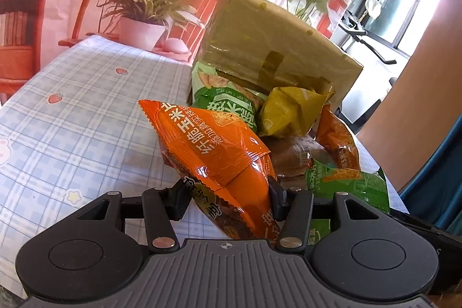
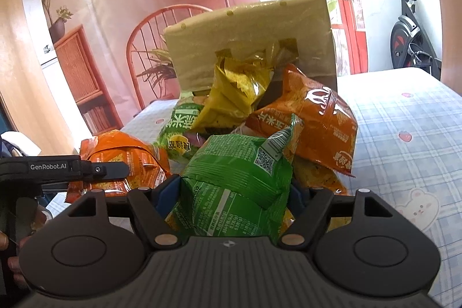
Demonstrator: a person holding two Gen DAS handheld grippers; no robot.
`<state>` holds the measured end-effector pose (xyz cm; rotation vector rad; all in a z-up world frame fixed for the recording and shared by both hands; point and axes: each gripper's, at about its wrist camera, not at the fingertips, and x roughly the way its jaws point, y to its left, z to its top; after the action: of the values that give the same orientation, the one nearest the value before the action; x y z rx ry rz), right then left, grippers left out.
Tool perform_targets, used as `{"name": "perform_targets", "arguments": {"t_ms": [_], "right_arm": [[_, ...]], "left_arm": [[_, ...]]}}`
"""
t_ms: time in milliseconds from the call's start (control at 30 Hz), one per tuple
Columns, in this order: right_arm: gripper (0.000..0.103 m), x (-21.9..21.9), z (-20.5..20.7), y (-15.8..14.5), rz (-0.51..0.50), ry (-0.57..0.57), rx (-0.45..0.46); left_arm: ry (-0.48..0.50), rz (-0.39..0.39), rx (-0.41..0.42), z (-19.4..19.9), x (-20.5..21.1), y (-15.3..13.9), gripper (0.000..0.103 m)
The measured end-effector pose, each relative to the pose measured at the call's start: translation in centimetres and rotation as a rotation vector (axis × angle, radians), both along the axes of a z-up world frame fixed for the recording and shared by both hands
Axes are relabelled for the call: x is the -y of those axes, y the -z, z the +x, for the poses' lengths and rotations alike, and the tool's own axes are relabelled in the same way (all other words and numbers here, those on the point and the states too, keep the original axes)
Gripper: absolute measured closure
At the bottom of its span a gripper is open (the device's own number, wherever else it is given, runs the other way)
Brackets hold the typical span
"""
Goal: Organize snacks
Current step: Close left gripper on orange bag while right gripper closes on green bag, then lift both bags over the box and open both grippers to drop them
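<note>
left hand-held gripper (image 1: 228,197): orange snack bag (image 1: 213,146) gripped | right hand-held gripper (image 2: 235,192): green snack bag (image 2: 236,172) gripped | both should be lifted clear of pile before sorting

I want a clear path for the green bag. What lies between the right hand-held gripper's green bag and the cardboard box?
In the right wrist view, a yellow bag and another green bag lie between the held green bag and the cardboard box.

Snack bags (image 2: 245,117) before box (image 2: 254,28)

Both the left gripper (image 1: 228,194) and right gripper (image 2: 236,192) point slightly downward, each clamped on something.
</note>
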<state>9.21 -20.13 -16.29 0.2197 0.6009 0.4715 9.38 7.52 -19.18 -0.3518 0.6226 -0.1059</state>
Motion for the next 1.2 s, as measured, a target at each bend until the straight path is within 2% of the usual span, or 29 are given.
{"name": "perform_targets", "arguments": {"t_ms": [133, 300, 533, 667, 900, 1200], "right_arm": [[0.028, 0.3, -0.3, -0.2, 0.009, 0.012, -0.001], [0.028, 0.6, -0.7, -0.7, 0.014, 0.020, 0.022], [0.028, 2.1, -0.1, -3.0, 0.009, 0.044, 0.112], [0.028, 3.2, 1.3, -5.1, 0.047, 0.068, 0.152], [0.028, 4.6, 4.7, -9.3, 0.061, 0.099, 0.244], [0.028, 4.6, 9.0, -12.5, 0.026, 0.089, 0.308]], "left_arm": [[-0.013, -0.001, 0.008, -0.4, -0.2, -0.1, 0.048], [-0.021, 0.016, 0.056, -1.1, -0.3, -1.1, 0.048], [-0.028, 0.060, 0.147, -1.2, -0.5, -3.7, 0.047], [-0.011, 0.106, 0.202, -0.5, 0.0, -5.8, 0.047], [0.019, 0.092, 0.310, 1.6, -0.1, -10.3, 0.047], [0.041, 0.109, 0.356, 5.6, 0.7, -13.8, 0.047]]}}
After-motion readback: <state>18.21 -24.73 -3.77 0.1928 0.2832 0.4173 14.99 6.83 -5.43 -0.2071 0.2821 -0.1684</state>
